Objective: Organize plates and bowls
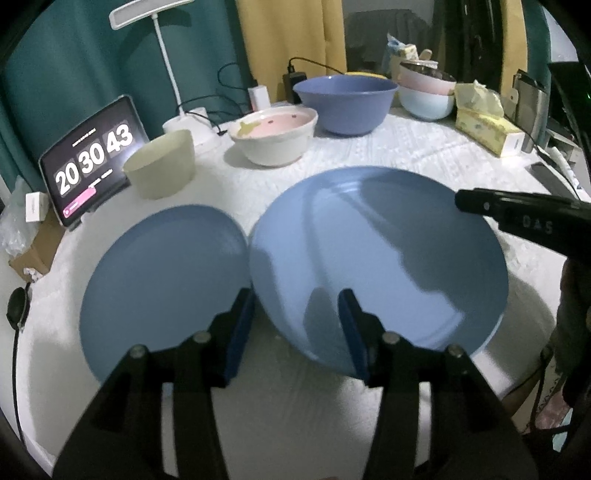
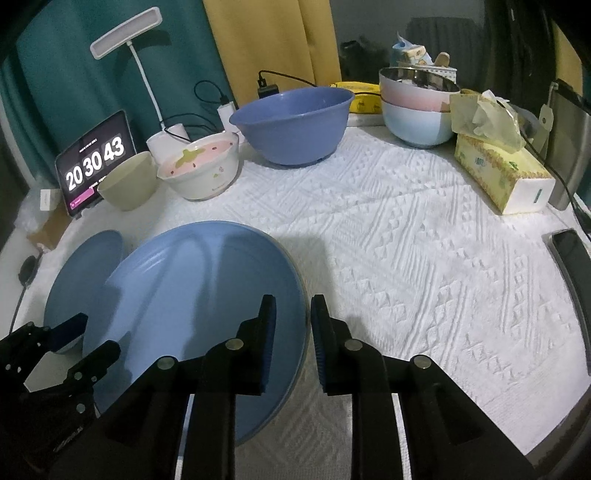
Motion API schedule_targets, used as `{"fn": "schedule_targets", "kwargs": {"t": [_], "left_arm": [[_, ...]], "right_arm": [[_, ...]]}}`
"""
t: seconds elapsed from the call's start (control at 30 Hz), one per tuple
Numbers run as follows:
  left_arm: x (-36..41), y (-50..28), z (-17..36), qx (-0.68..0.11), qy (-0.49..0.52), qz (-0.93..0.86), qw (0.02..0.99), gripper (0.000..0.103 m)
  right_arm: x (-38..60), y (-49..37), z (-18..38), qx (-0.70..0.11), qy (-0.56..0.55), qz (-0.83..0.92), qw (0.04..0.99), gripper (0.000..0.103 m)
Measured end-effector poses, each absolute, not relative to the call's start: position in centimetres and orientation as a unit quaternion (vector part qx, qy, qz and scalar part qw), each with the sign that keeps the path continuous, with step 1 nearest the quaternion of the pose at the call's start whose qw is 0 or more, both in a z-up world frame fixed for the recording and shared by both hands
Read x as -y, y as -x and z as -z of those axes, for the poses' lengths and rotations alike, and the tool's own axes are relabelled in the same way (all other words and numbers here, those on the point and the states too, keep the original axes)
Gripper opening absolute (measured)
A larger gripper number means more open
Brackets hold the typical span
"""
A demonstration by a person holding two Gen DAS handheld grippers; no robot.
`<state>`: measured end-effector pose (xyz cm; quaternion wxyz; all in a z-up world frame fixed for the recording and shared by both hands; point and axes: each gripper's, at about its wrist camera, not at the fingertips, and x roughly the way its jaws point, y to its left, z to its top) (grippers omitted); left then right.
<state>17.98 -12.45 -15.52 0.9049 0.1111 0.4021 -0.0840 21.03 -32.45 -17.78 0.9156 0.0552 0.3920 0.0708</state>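
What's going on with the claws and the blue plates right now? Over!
Left claw open around big plate's near rim. Right claw astride its right rim; grip unclear. Small plate alongside, left. Bowls far back, clear.

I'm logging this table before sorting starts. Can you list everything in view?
Large plate: one, blue, near left, its rim between the right tool's fingers.
Small plate: one, blue, left of the large plate.
Big bowl: one, blue-purple, back centre.
Patterned bowl: one, white with pink inside, back left.
Cup: one, pale green, beside the patterned bowl.
Stacked bowls: pink over light blue, back right.
Tissue box: one, yellow, right.
Tablet clock: one, black, far left.
Desk lamp: one, white, back left.
Tablecloth: one, white, textured.
Left tool: black, open.
Right tool: black, narrow gap.
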Motion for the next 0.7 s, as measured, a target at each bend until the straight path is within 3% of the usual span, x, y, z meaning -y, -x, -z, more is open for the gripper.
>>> {"fn": "schedule_targets", "kwargs": {"t": [0.7], "left_arm": [[8.2,-17.2,13.1,-0.364,-0.053,0.068,0.928,0.052]], "right_arm": [[28.9,-20.1,15.1,-0.376,-0.019,-0.080,0.923,0.021]]}}
